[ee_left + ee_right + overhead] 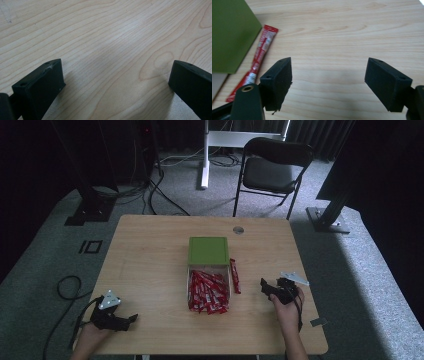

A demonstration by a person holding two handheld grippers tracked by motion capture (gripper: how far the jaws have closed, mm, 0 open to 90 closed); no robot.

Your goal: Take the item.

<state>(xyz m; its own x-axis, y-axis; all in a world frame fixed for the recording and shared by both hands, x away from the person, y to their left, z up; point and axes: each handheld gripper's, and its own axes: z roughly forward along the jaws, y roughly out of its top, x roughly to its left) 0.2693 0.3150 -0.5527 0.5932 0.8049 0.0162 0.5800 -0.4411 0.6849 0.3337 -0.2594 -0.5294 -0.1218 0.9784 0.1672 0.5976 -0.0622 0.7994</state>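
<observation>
While most red packets already fill the tray by the green lid, you hold your right gripper wide and empty beside the one stray packet left on the table, left gripper idle, wide.

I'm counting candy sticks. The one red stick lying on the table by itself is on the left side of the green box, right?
Not quite. The lone red stick lies on the table on the right side of the green box, as the high view shows. The rest is right.
</observation>
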